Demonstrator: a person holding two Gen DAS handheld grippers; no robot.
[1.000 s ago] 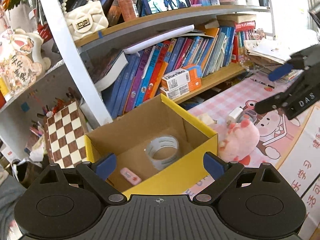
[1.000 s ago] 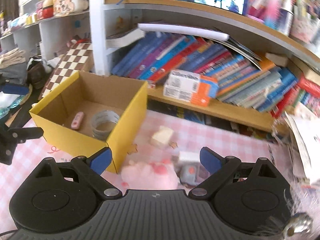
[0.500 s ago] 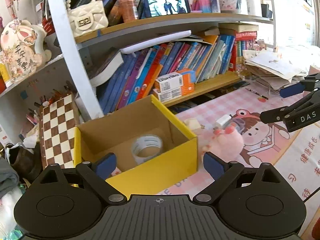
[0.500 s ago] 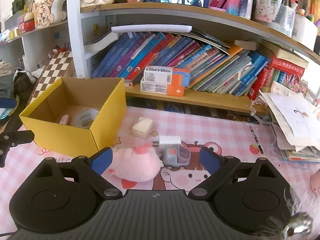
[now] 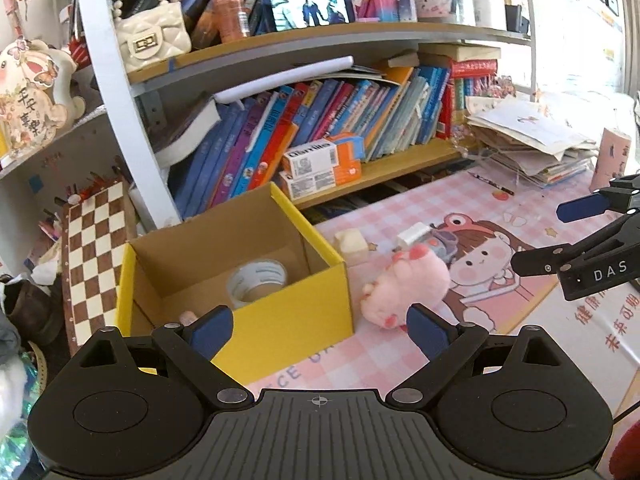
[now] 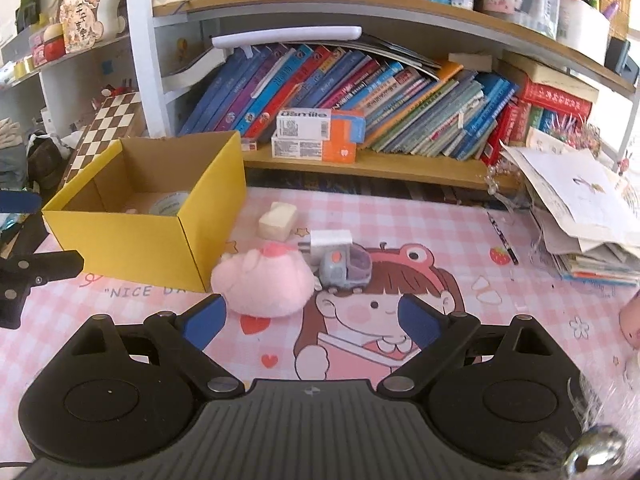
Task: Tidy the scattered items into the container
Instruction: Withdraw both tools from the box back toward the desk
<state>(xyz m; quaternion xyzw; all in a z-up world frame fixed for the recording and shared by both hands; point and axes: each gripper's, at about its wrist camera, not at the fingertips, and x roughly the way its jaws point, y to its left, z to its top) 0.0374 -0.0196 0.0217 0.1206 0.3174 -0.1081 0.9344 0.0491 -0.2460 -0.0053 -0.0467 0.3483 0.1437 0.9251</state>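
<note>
A yellow cardboard box [image 5: 288,320] [image 6: 132,236] stands on the pink mat, holding a tape roll [image 5: 256,284] [image 6: 168,205] and a small pink item [image 5: 186,316]. Right of the box lie a pink plush toy [image 5: 404,290] [image 6: 264,284], a grey toy car [image 6: 346,270] [image 5: 442,242], a white charger [image 6: 330,240] [image 5: 412,236] and a cream block [image 6: 278,220] [image 5: 352,242]. My left gripper [image 5: 320,330] is open and empty, in front of the box. My right gripper [image 6: 312,320] is open and empty, just short of the plush.
A bookshelf with leaning books [image 6: 360,96] and orange-white cartons [image 6: 320,134] backs the mat. A chessboard [image 5: 94,252] leans left of the box. A paper stack [image 6: 580,208] sits at the right, with a pen [image 6: 502,238] beside it.
Both grippers have pulled back and away from the box, so the box and the scattered items look smaller and farther. Both grippers stay open. The items have not moved.
</note>
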